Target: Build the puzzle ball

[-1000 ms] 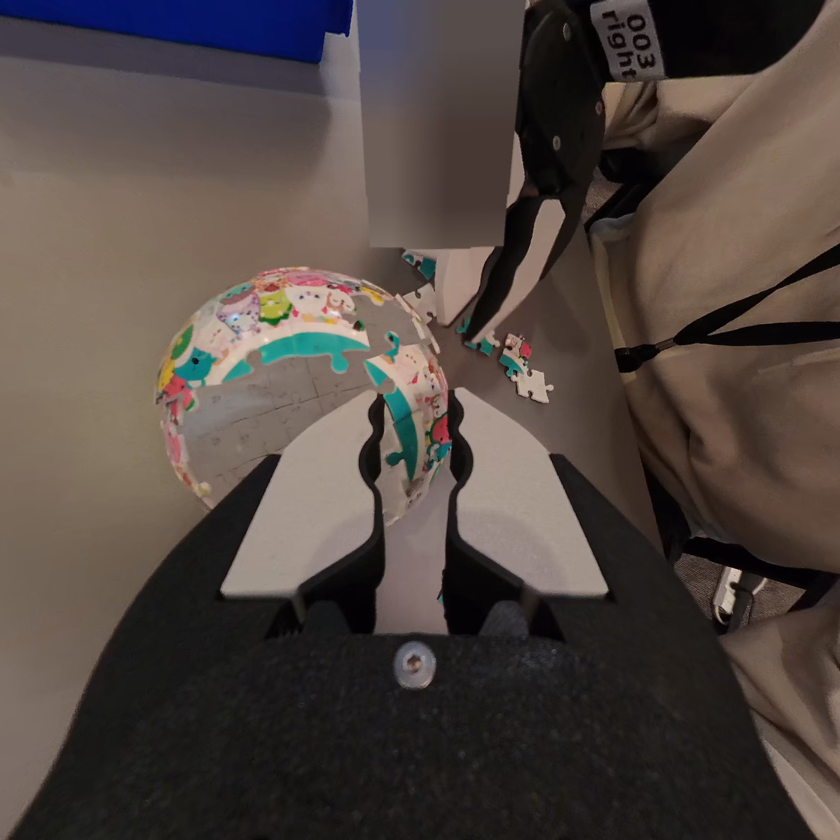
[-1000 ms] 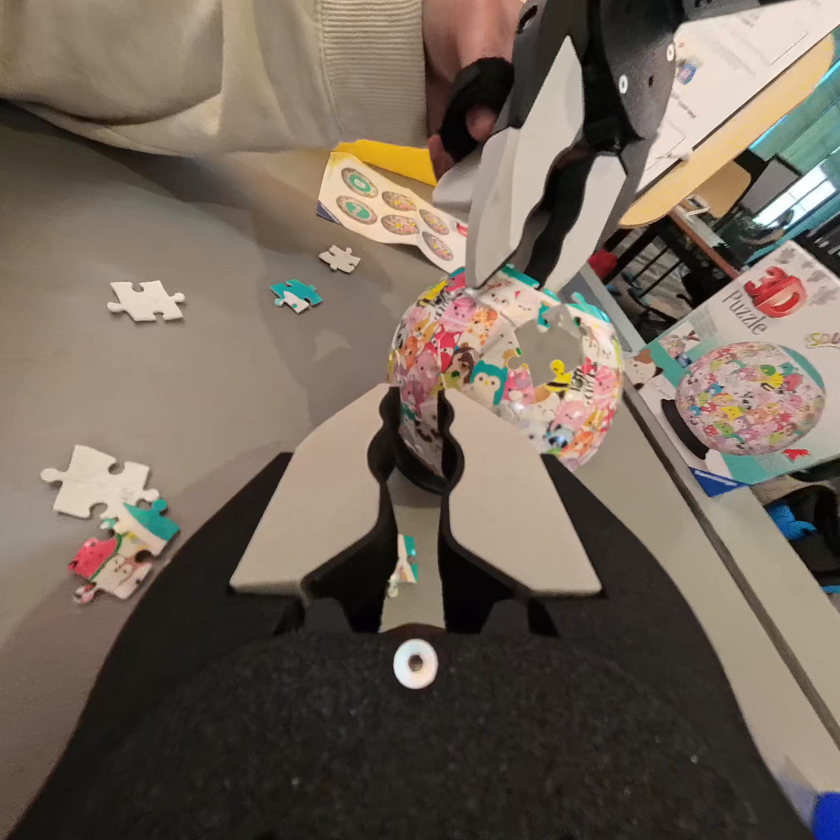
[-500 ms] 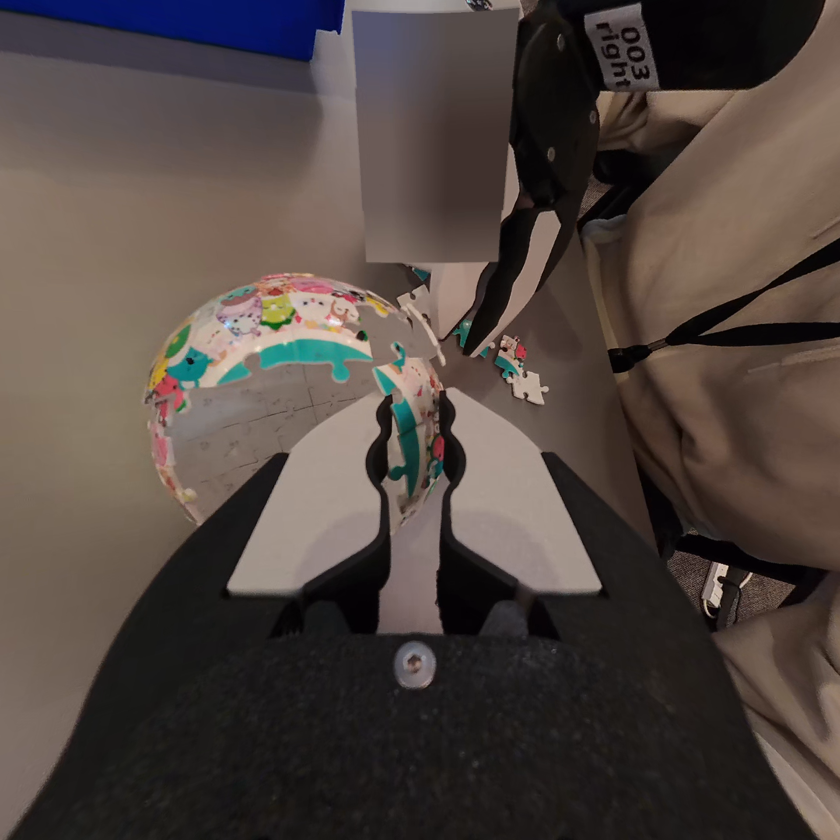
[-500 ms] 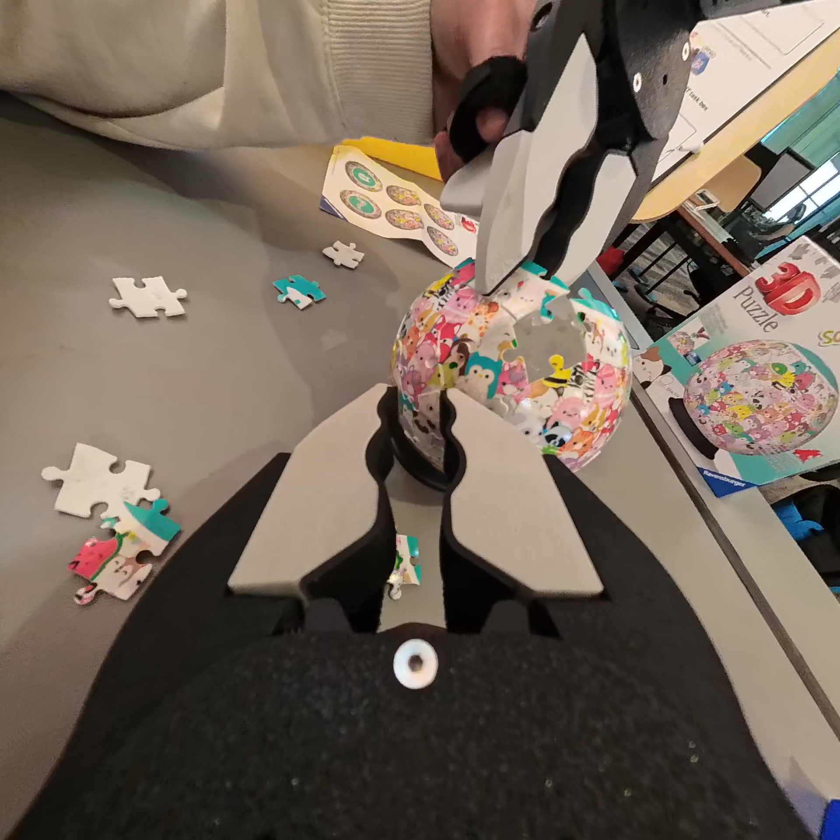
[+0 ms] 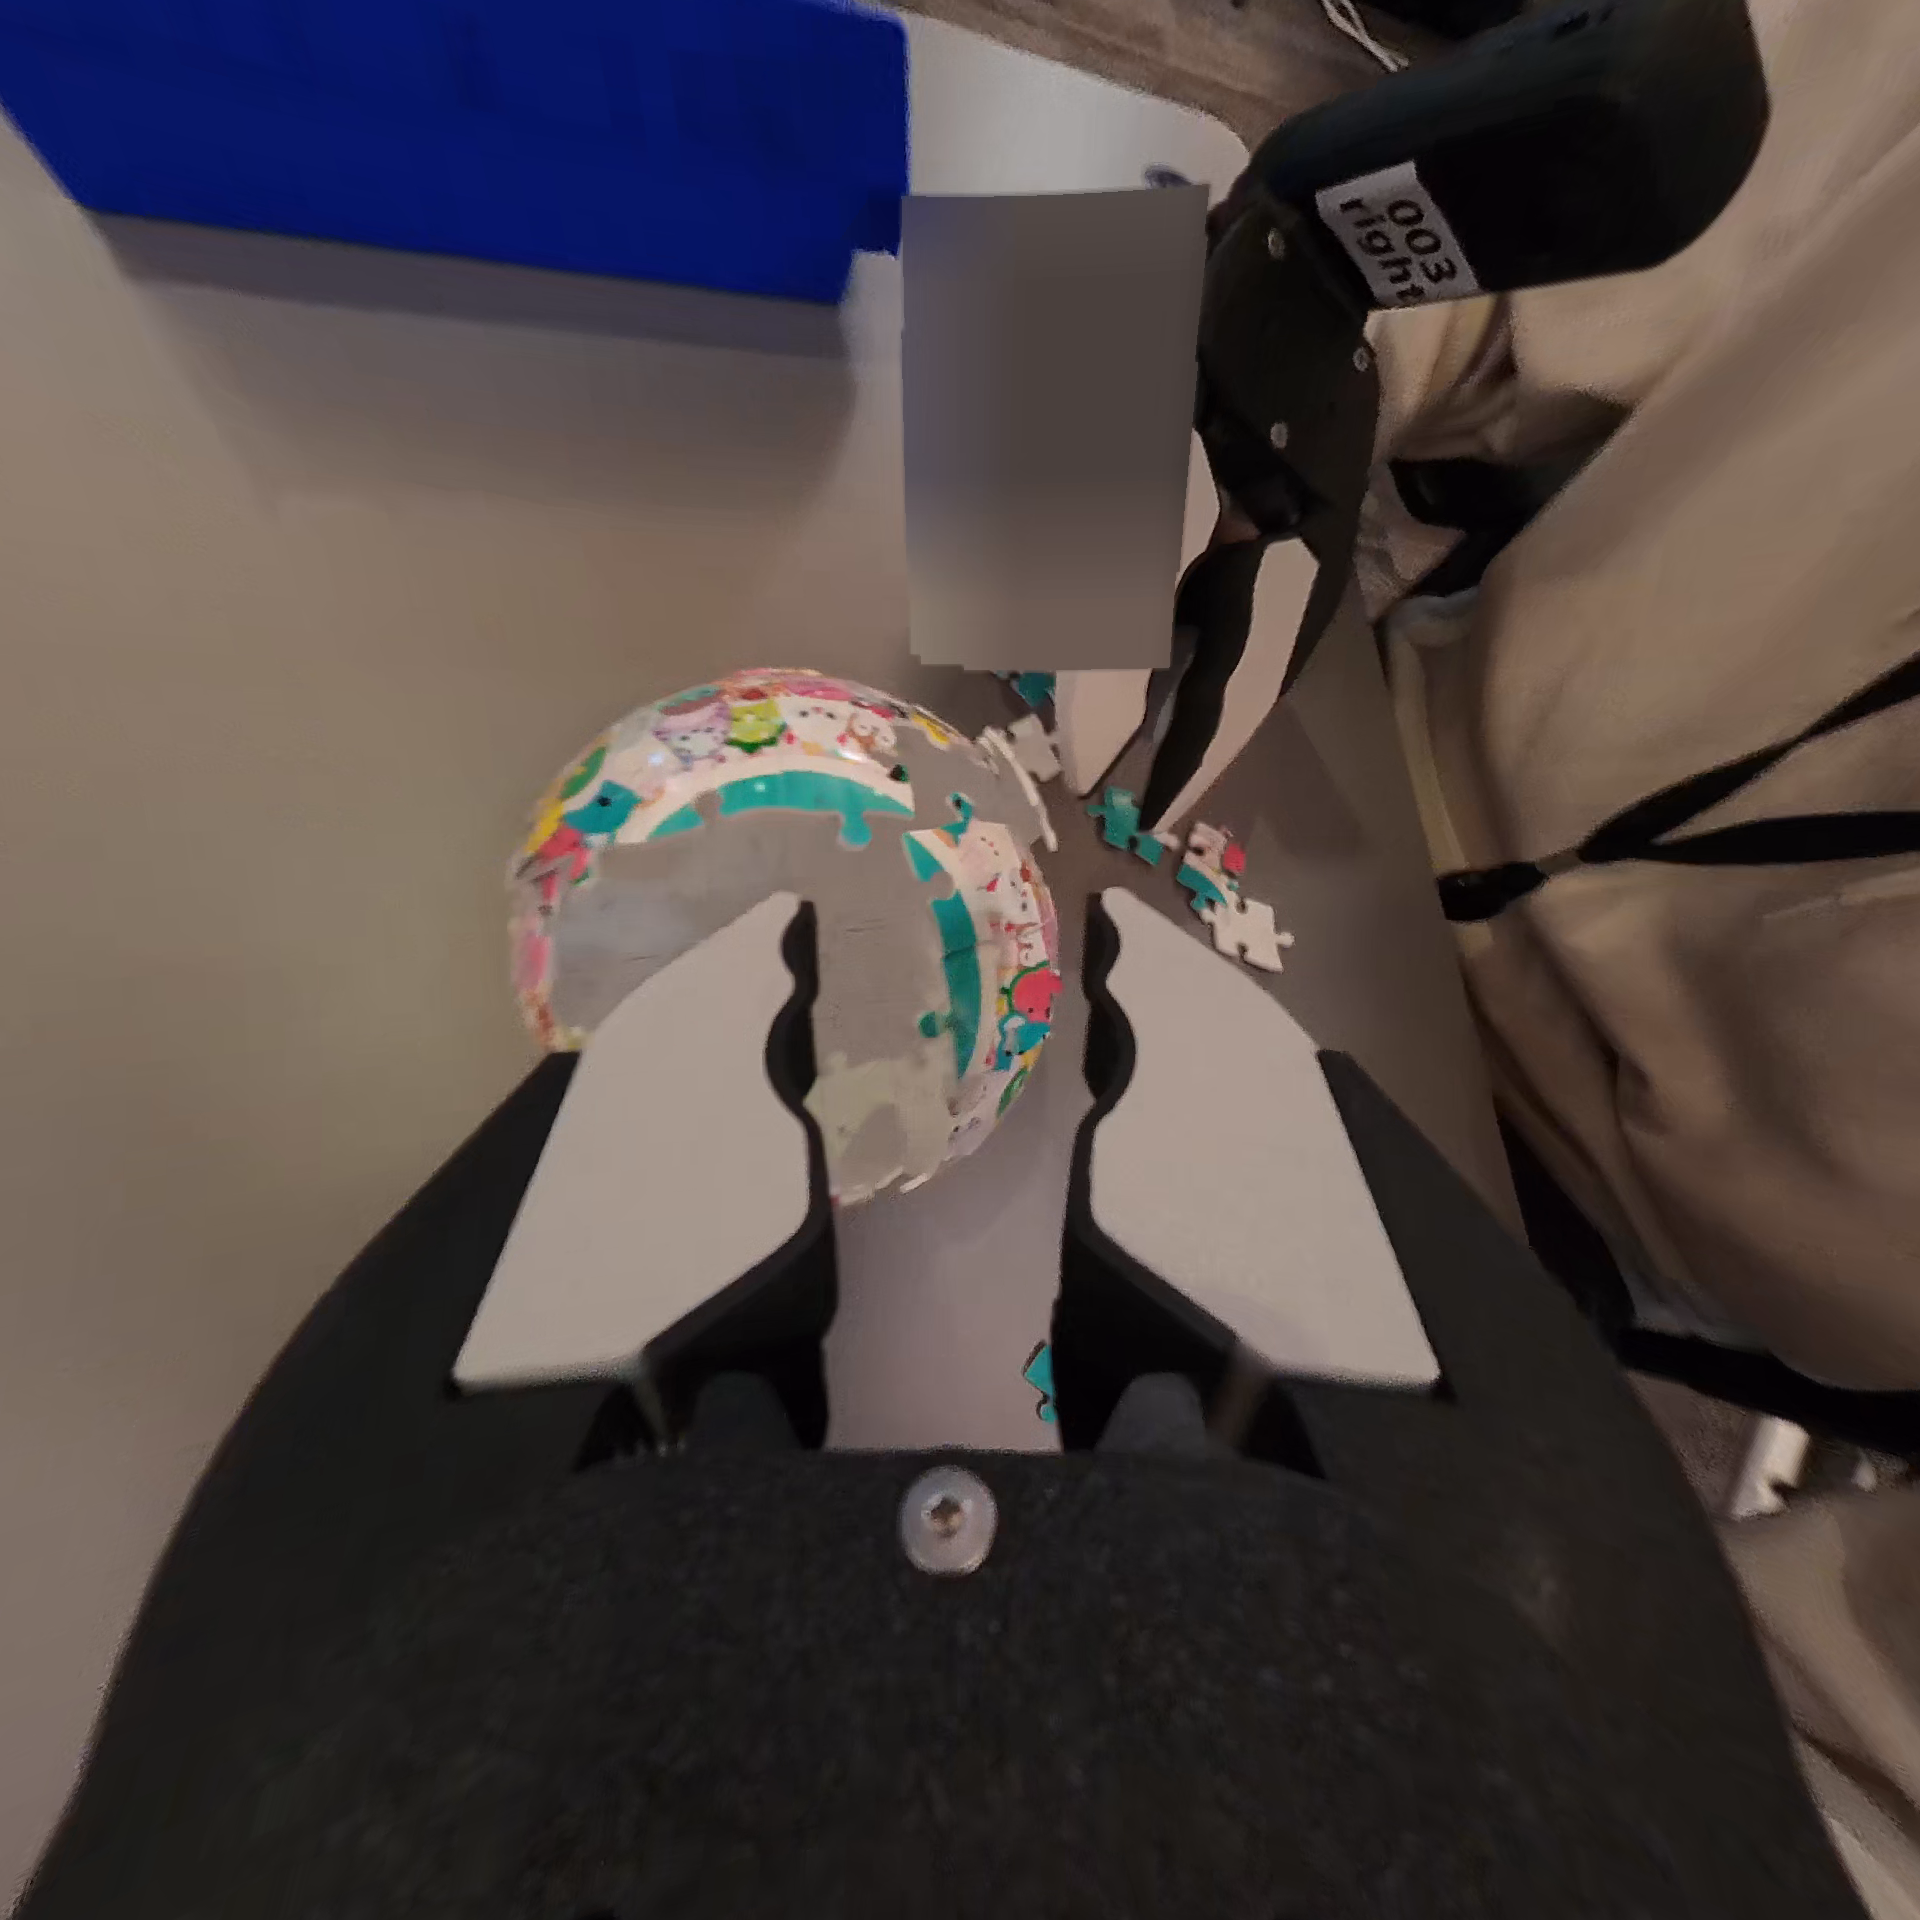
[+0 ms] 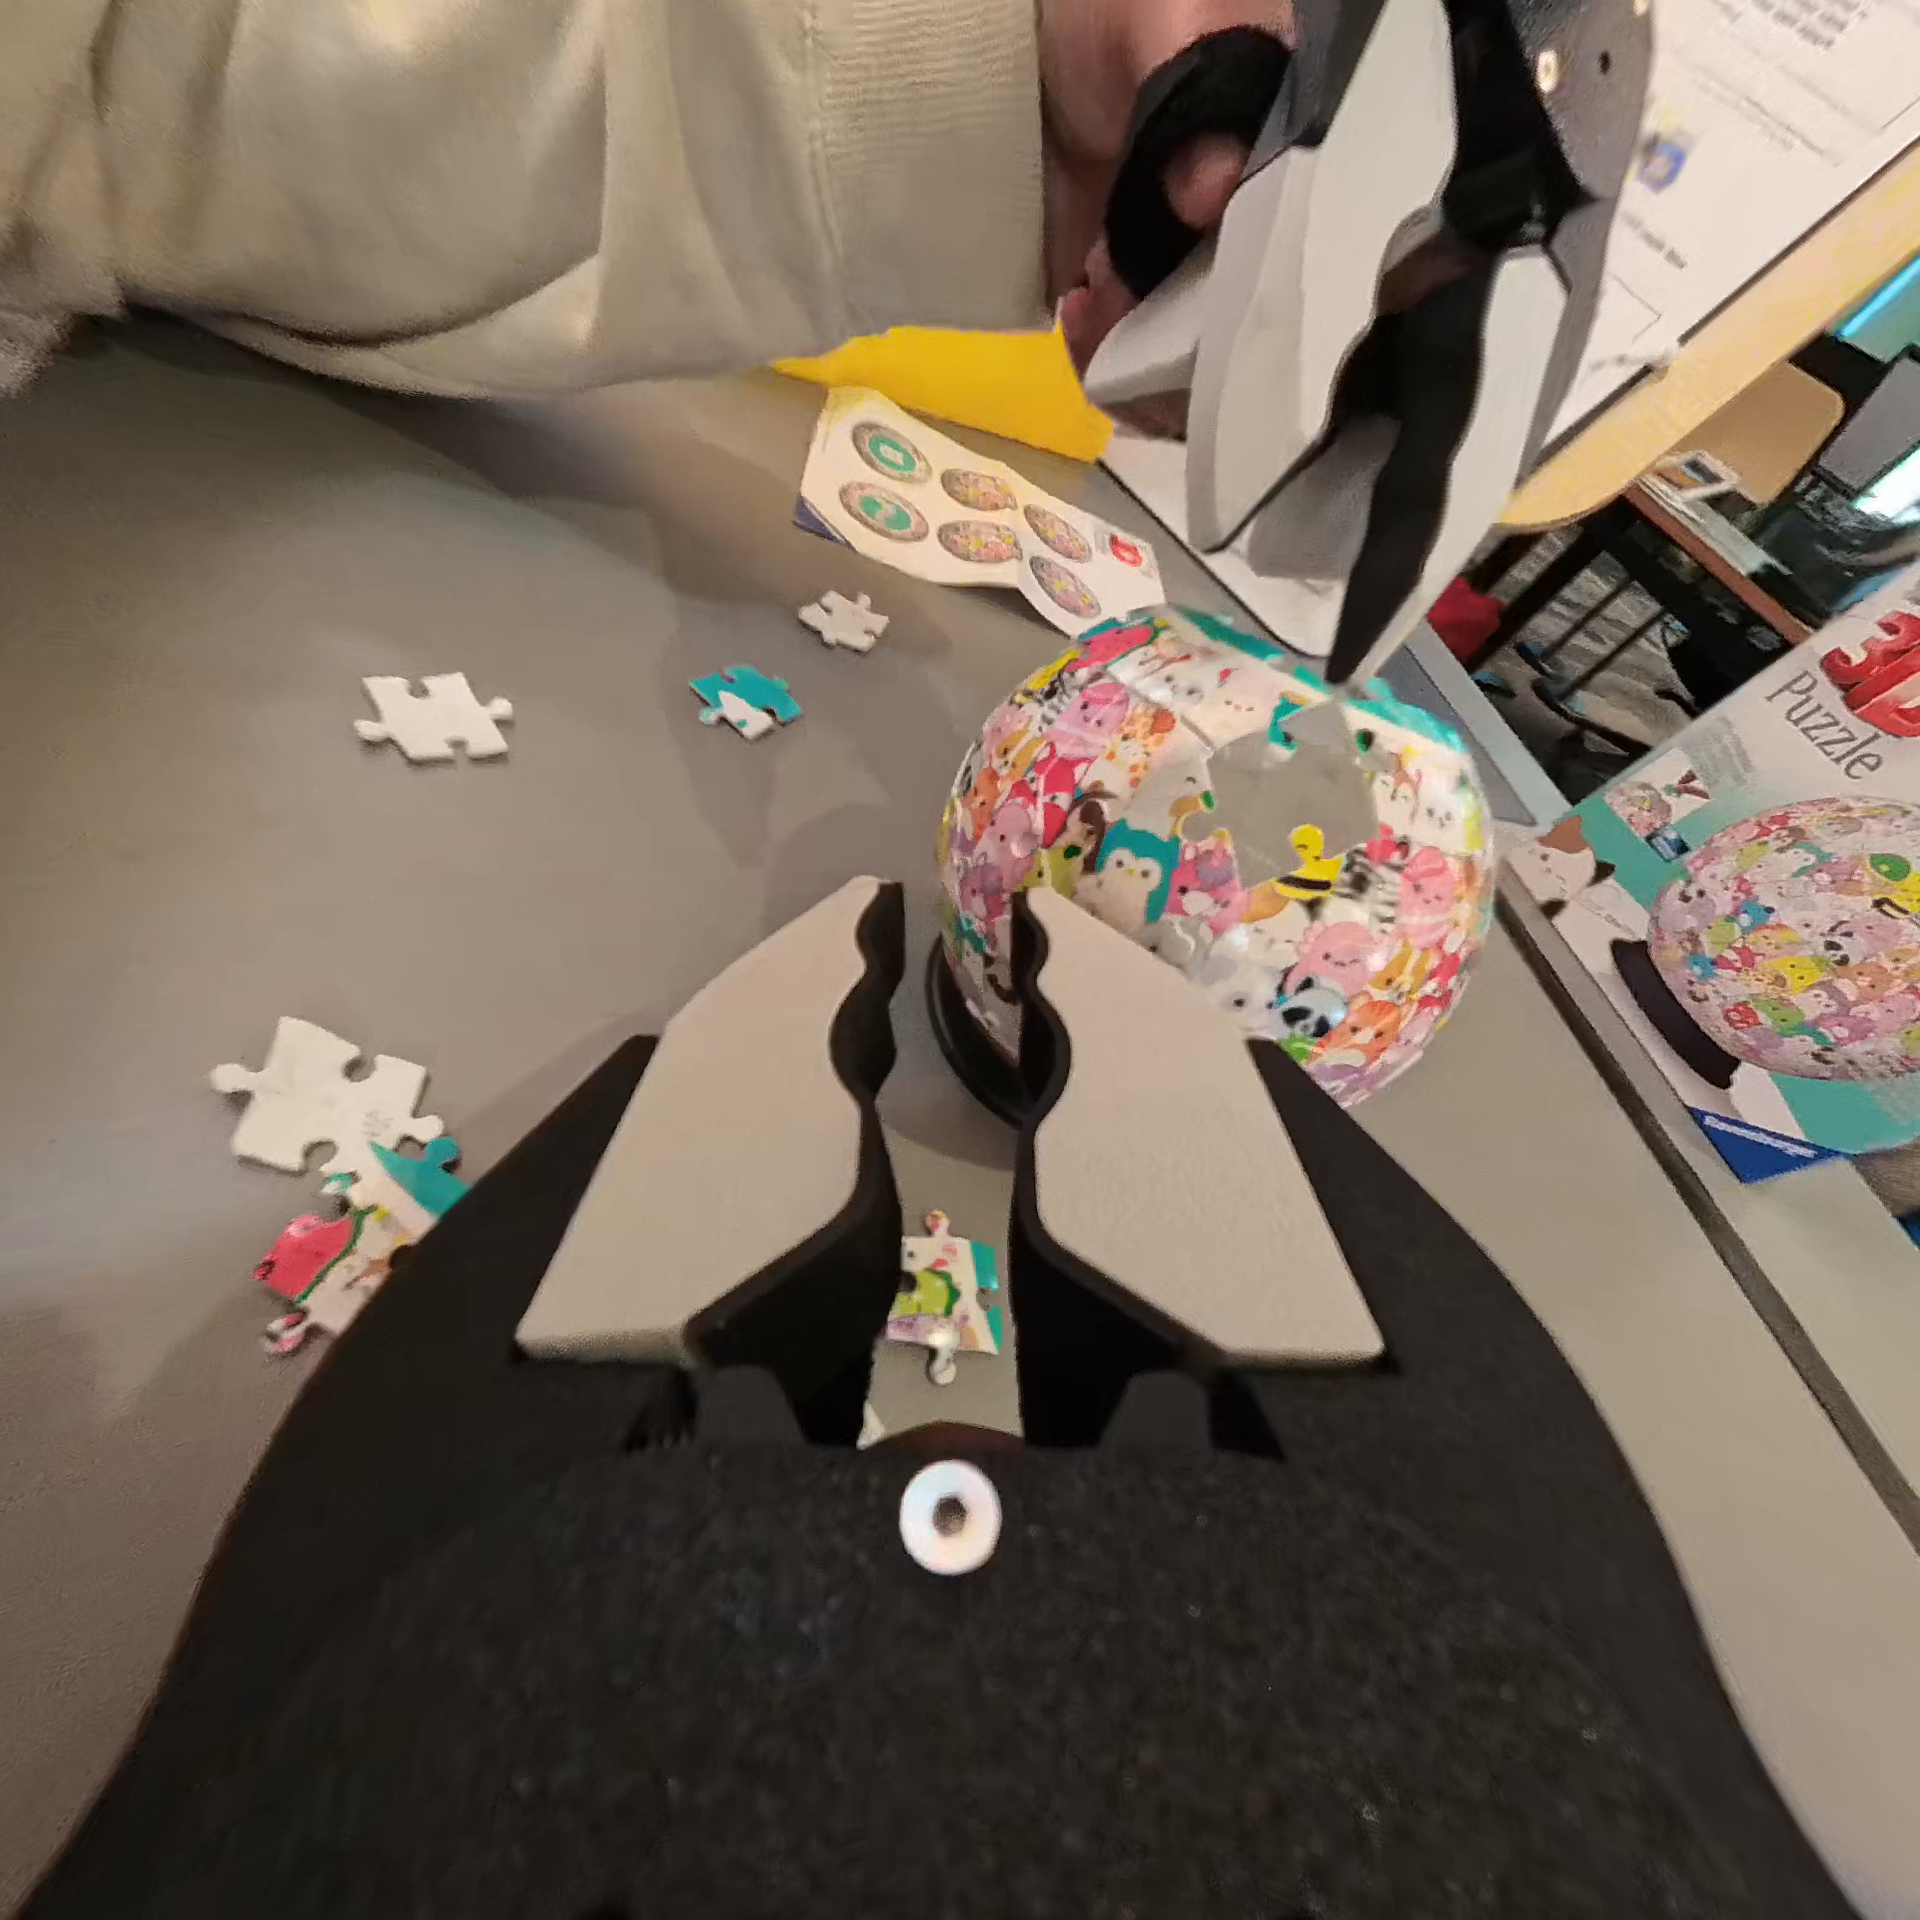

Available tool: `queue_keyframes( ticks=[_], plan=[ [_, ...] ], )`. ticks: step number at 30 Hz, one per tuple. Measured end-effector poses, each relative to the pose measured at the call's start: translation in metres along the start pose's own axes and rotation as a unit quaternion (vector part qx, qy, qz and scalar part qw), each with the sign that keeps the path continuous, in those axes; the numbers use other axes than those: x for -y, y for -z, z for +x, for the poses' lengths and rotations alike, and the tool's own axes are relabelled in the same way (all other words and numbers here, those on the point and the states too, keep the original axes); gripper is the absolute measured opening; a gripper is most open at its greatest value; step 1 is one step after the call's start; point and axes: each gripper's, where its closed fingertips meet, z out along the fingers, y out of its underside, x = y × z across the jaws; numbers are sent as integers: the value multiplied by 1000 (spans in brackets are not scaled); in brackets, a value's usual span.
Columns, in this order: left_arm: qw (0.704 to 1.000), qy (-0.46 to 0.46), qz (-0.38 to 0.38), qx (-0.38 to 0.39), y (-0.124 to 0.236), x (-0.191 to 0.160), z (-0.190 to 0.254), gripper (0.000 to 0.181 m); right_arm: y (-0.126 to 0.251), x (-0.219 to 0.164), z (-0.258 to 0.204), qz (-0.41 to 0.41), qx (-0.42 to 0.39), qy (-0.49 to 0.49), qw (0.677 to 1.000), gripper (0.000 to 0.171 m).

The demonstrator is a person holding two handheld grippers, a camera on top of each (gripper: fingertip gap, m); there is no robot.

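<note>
White tag (image 5: 1397,247) on the right gripper's black body: printed characters, dark on white.
Puzzle box (image 6: 1766,914) at the table edge: large red and grey lettering, a small brand mark on a blue corner strip.
Folded leaflet (image 6: 977,509) on the table: round pictures, print too small to read.
White sheet (image 6: 1766,94) on the far board: lines of blurred print.
</note>
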Motion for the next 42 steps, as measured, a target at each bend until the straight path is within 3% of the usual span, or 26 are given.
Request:
queue_keyframes(
  ticks=[4,8,12,16,18,20,23,28,34,42],
  plan=[
    [994,22,70,87,28,7,-5,63,20,-1,28,21,2,-74,997,24],
    [975,59,119,179,49,-13,-2,67,30,-14,51,-3,12,-141,990,33],
    [943,135,151,265,55,-42,-5,54,30,17,56,-5,66,-127,990,32],
    [914,177,199,306,39,-51,1,44,11,43,56,-102,158,-92,978,42],
    [898,181,236,323,36,-46,3,32,-5,53,65,-125,168,-52,976,46],
    [895,181,248,324,28,-41,5,32,-16,53,57,-175,228,-40,957,66],
    [897,176,234,332,16,-38,6,28,-28,48,48,-239,277,-9,930,65],
    [889,124,230,376,12,-29,14,2,-35,39,38,-295,308,21,904,62],
    [897,91,236,363,1,-15,29,0,-36,36,38,-307,307,11,901,62],
    [899,112,219,363,-9,-30,14,0,-37,33,28,-318,315,15,894,63]
  ],
)
